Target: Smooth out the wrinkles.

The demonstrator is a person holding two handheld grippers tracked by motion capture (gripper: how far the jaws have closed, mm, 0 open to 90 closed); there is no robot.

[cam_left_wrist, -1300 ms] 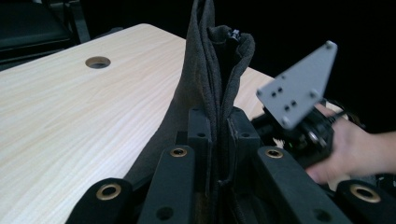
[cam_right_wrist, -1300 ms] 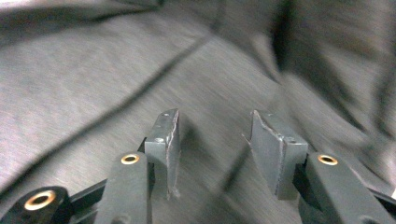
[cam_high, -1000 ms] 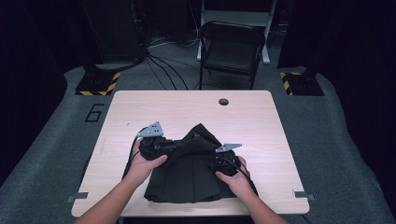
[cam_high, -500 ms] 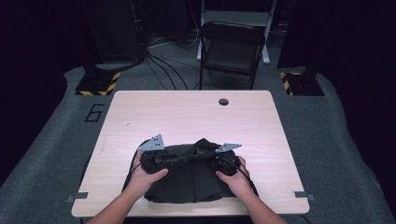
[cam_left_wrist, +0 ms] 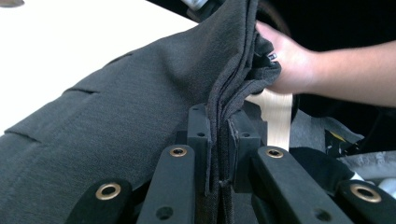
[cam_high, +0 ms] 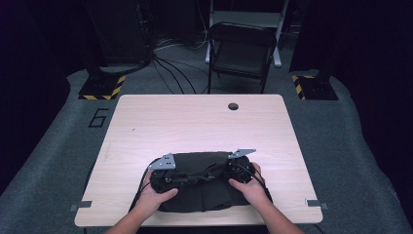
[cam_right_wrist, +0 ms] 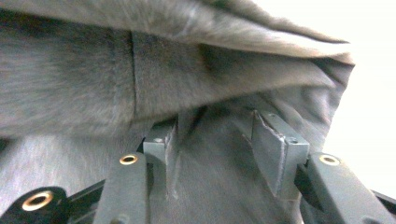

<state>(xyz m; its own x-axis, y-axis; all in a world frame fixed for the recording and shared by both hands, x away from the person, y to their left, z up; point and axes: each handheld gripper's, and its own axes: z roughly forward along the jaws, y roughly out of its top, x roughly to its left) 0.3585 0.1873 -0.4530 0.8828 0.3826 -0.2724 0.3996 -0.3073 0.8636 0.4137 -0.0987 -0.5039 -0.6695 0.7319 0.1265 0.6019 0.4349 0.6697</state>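
Garment (cam_high: 202, 183) one, dark, left hand-held gripper (cam_left_wrist: 218, 140) pinching it, right hand-held gripper (cam_right_wrist: 219, 140) spread.

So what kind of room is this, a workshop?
More likely a recording studio or lab: dark curtained walls, a lone wooden table on grey carpet, cables across the floor, and a folding chair behind it.

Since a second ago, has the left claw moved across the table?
Yes. In the high view the left claw, shut on the dark garment, has come toward the table's near edge, farther from the round hole, folding the cloth's far part over.
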